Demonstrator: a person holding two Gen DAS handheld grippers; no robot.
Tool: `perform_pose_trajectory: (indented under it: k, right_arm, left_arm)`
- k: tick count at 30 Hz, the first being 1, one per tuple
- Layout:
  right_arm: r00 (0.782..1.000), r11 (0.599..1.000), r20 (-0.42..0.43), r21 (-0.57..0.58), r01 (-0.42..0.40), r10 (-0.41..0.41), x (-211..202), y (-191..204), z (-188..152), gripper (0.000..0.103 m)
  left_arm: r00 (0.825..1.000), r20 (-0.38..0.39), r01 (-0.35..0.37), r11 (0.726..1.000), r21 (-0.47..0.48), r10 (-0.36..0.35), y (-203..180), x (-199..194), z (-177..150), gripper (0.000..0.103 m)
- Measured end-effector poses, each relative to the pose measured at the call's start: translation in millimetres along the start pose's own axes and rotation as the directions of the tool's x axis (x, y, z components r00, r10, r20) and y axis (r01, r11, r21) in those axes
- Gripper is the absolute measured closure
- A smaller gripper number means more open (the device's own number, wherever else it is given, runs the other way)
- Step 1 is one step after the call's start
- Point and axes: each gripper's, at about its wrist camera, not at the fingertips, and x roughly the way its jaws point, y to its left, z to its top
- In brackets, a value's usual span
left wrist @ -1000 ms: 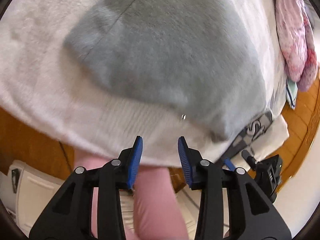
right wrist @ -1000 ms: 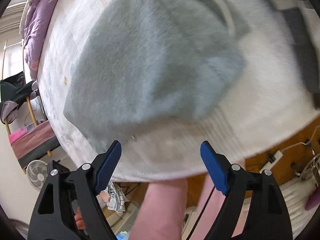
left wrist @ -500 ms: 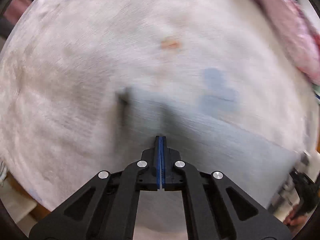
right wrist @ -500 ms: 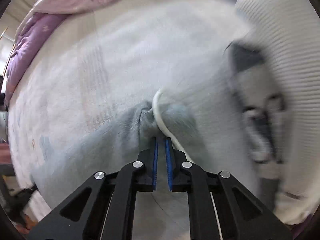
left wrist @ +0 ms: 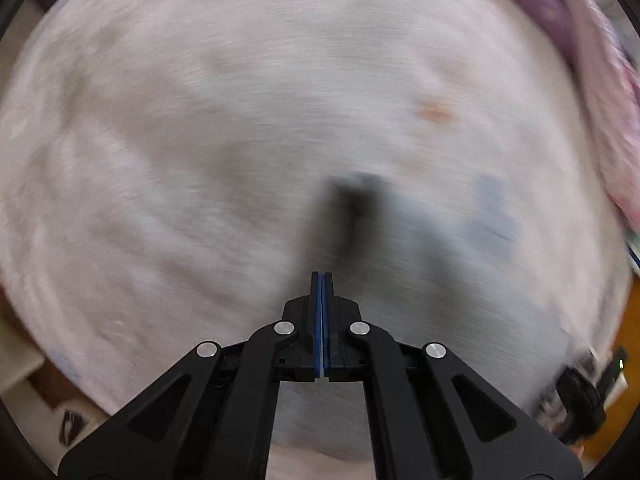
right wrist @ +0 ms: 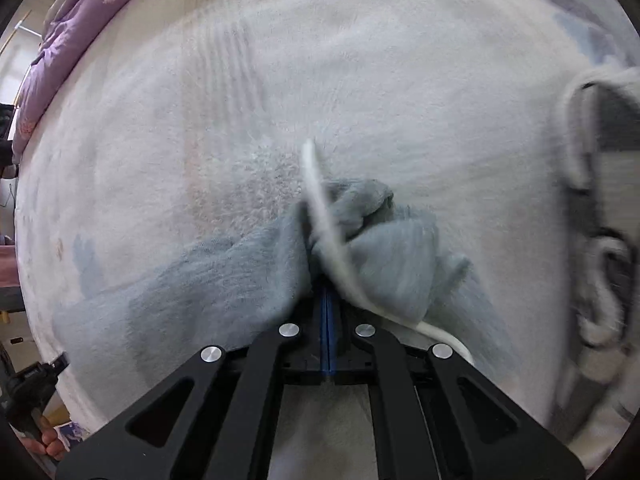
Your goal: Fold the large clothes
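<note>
A grey-blue fleece garment (right wrist: 200, 280) lies on the white plush bed cover (right wrist: 360, 60). My right gripper (right wrist: 326, 284) is shut on a bunched fold of it. Cloth hides the fingertips, and a white drawstring (right wrist: 320, 200) crosses just above them. In the blurred left wrist view my left gripper (left wrist: 322, 276) is shut, pointing down. The grey-blue garment (left wrist: 420, 280) spreads from its tips toward the right. A dark raised fold (left wrist: 352, 208) stands just beyond the tips, so the pads seem to pinch the garment's edge.
A purple quilt (right wrist: 80, 20) runs along the far left of the bed, pink-purple (left wrist: 592, 60) in the left wrist view. A grey and white knitted garment (right wrist: 600, 200) lies at the right. The bed cover (left wrist: 200, 120) stretches wide to the left. The bed edge is near the frame's bottom.
Both grippers went from open at the bed's edge to shut over the bed. The garment, flat before, is now bunched at the right gripper and lifted at the left.
</note>
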Motion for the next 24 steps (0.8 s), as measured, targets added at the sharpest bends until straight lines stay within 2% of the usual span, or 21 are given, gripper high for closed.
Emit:
perform_pose_trajectory:
  k: [2, 4, 6, 7, 8, 9, 10, 12, 14, 16, 17, 19, 21, 22, 24]
  right_arm:
    - [0.997, 0.999, 0.057, -0.006, -0.049, 0.049, -36, 6, -5, 0.102]
    - [0.991, 0.994, 0.077, -0.027, -0.108, 0.110, -57, 22, -11, 0.102]
    - [0.977, 0.974, 0.013, -0.088, -0.211, 0.213, -54, 53, -19, 0.102]
    - [0.971, 0.965, -0.024, -0.103, -0.239, 0.238, -45, 61, -17, 0.102]
    - [0.965, 0.957, -0.078, -0.129, -0.260, 0.252, -27, 77, -18, 0.102]
    - [0.967, 0.958, -0.093, -0.146, -0.249, 0.237, -15, 86, -23, 0.102]
    - [0.978, 0.967, -0.089, -0.160, -0.198, 0.186, 5, 92, -25, 0.102]
    - [0.981, 0.978, -0.133, -0.138, -0.158, 0.140, 39, 89, -24, 0.103]
    - [0.983, 0.981, -0.124, -0.125, -0.149, 0.134, 51, 92, -21, 0.103]
    - [0.995, 0.971, -0.088, -0.227, -0.075, 0.056, 43, 107, -27, 0.103]
    - [0.996, 0.967, -0.074, -0.247, -0.062, 0.045, 41, 112, -31, 0.103]
    - [0.997, 0.966, -0.056, -0.248, -0.073, 0.061, 27, 113, -34, 0.102]
    - [0.987, 0.957, -0.012, -0.241, -0.159, 0.161, 0, 106, -37, 0.100]
    - [0.979, 0.945, 0.017, -0.263, -0.194, 0.205, -12, 110, -40, 0.100]
    - [0.972, 0.929, 0.029, -0.302, -0.214, 0.233, -19, 112, -51, 0.100]
  left_arm:
    - [0.998, -0.008, 0.060, 0.996, 0.068, -0.059, -27, -10, -6, 0.103]
    - [0.991, -0.053, 0.124, 0.988, 0.096, -0.120, -47, -11, -12, 0.102]
    - [0.979, -0.110, 0.184, 0.976, 0.117, -0.171, -70, -1, -22, 0.102]
    - [0.982, -0.117, 0.166, 0.976, 0.138, -0.151, -74, 6, -22, 0.102]
    - [0.990, -0.101, 0.112, 0.978, 0.173, -0.096, -80, 15, -26, 0.102]
    - [0.997, -0.067, 0.060, 0.976, 0.207, -0.047, -82, 25, -29, 0.103]
    - [0.999, -0.035, 0.004, 0.975, 0.223, 0.004, -95, 35, -34, 0.103]
    - [0.988, 0.039, -0.153, 0.960, 0.236, 0.148, -89, 63, -32, 0.102]
    - [0.991, 0.042, -0.132, 0.964, 0.229, 0.126, -80, 75, -29, 0.099]
    - [0.987, 0.050, -0.162, 0.947, 0.278, 0.154, -84, 68, -33, 0.100]
    - [0.986, 0.044, -0.166, 0.944, 0.286, 0.160, -84, 65, -35, 0.101]
    - [0.993, 0.026, -0.117, 0.963, 0.244, 0.114, -88, 51, -35, 0.102]
    - [0.997, 0.040, -0.076, 0.967, 0.244, 0.068, -88, 32, -34, 0.102]
    - [0.998, 0.058, -0.033, 0.966, 0.258, 0.018, -93, 18, -38, 0.102]
    - [0.993, 0.070, 0.066, 0.954, 0.293, -0.091, -103, -1, -50, 0.102]
